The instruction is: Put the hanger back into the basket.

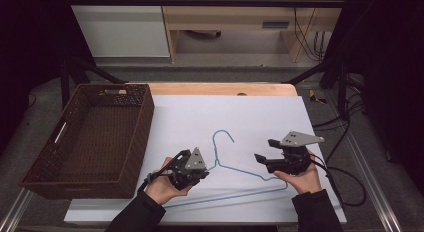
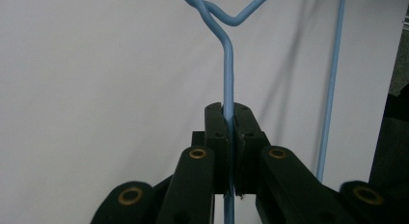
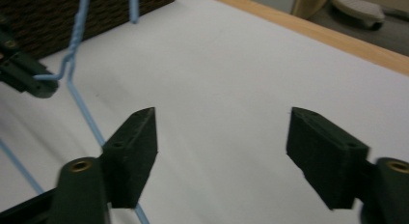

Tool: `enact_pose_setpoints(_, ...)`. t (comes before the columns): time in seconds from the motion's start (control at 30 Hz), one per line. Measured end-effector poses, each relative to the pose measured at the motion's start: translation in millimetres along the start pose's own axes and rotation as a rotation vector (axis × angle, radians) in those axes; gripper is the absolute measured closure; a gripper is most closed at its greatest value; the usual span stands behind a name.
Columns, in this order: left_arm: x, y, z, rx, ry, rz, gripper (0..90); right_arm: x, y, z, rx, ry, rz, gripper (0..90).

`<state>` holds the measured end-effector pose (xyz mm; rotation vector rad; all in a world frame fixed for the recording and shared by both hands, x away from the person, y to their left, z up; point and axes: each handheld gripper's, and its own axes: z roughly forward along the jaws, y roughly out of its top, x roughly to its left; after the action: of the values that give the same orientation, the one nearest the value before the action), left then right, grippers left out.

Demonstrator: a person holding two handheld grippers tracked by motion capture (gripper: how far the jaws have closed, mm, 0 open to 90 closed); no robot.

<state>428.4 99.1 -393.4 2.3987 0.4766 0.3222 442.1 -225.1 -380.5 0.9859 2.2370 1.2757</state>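
Your left gripper (image 1: 202,172) is clamped tight on the blue wire hanger (image 1: 235,168), gripping its left shoulder just below the twisted neck. At three o'clock from it, your right gripper (image 1: 265,153) gapes wide, holding nothing. Farther off, at ten o'clock, a brown wicker basket (image 1: 141,126) sits beside the white sheet (image 1: 200,114).

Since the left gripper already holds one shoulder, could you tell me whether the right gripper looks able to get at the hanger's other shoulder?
Probably yes: the right gripper is open just above the blue wire hanger, nothing lies between them, and the left gripper holds it across the neck.
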Motion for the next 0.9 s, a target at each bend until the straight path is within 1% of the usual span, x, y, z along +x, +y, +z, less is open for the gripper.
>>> enact_pose_setpoints(0.03, 1.1, -0.2, -1.4, 0.000, 0.006, -0.008, 87.0, -2.9, -0.3, -2.5, -0.009, -0.022, 0.010, 21.9)
enact_pose_setpoints(0.07, 3.5, -1.3, -4.3, -0.007, 0.015, -0.022, 87.0, -7.6, -1.2, -6.6, -0.017, -0.063, 0.031, 15.5)
enact_pose_setpoints(0.1, 3.5, -1.3, -4.3, -0.007, 0.015, -0.022, 87.0, -10.1, -2.1, -8.2, -0.021, -0.081, 0.042, 13.6)
enact_pose_setpoints(0.13, 6.6, -2.6, -8.3, -0.019, 0.023, -0.036, 87.0, -13.0, -3.3, -9.9, -0.022, -0.096, 0.052, 12.9)
enact_pose_setpoints(0.17, 6.6, -2.6, -8.3, -0.019, 0.023, -0.036, 87.0, -13.0, -3.3, -9.9, -0.022, -0.096, 0.052, 12.9)
enact_pose_setpoints(0.2, 8.5, -3.0, -10.8, -0.017, 0.030, -0.039, 87.0, -16.2, -4.8, -11.2, -0.031, -0.102, 0.062, 12.2)
enact_pose_setpoints(0.3, 12.6, -4.8, -17.5, -0.032, 0.045, -0.062, 87.0, -25.6, -9.3, -15.0, -0.050, -0.124, 0.108, 10.5)
enact_pose_setpoints(0.37, 14.4, -5.6, -21.5, -0.042, 0.055, -0.074, 87.0, -30.9, -11.8, -18.0, -0.066, -0.138, 0.119, 9.7)
enact_pose_setpoints(0.4, 15.4, -6.0, -23.7, -0.040, 0.059, -0.073, 87.0, -33.0, -12.9, -19.8, -0.070, -0.139, 0.127, 9.3)
enact_pose_setpoints(0.43, 15.7, -6.2, -25.1, -0.045, 0.065, -0.082, 87.0, -34.7, -13.8, -21.4, -0.084, -0.140, 0.135, 9.2)
enact_pose_setpoints(0.47, 16.4, -6.5, -27.2, -0.043, 0.069, -0.083, 87.0, -36.6, -14.7, -23.3, -0.096, -0.137, 0.137, 9.1)
enact_pose_setpoints(0.53, 17.2, -7.3, -30.4, -0.055, 0.077, -0.092, 87.0, -39.3, -16.3, -26.4, -0.109, -0.130, 0.133, 7.9)
enact_pose_setpoints(0.63, 18.8, -8.2, -36.5, -0.068, 0.091, -0.105, 87.0, -41.5, -18.1, -29.5, -0.122, -0.132, 0.114, 6.7)
enact_pose_setpoints(0.67, 19.6, -8.7, -38.7, -0.069, 0.095, -0.108, 87.0, -43.3, -19.9, -31.0, -0.136, -0.119, 0.109, 6.8)
enact_pose_setpoints(0.77, 22.1, -10.3, -45.3, -0.079, 0.115, -0.124, 87.0, -44.5, -21.5, -31.7, -0.143, -0.109, 0.106, 6.8)
enact_pose_setpoints(0.8, 24.5, -11.1, -50.4, -0.090, 0.128, -0.137, 87.0, -45.3, -23.1, -32.0, -0.147, -0.102, 0.108, 6.7)
enact_pose_setpoints(0.83, 24.5, -11.1, -50.4, -0.090, 0.128, -0.137, 87.0, -45.3, -23.1, -32.0, -0.147, -0.102, 0.108, 6.7)
enact_pose_setpoints(0.9, 26.2, -11.6, -54.5, -0.109, 0.143, -0.154, 87.0, -46.3, -24.5, -31.9, -0.146, -0.098, 0.104, 6.5)
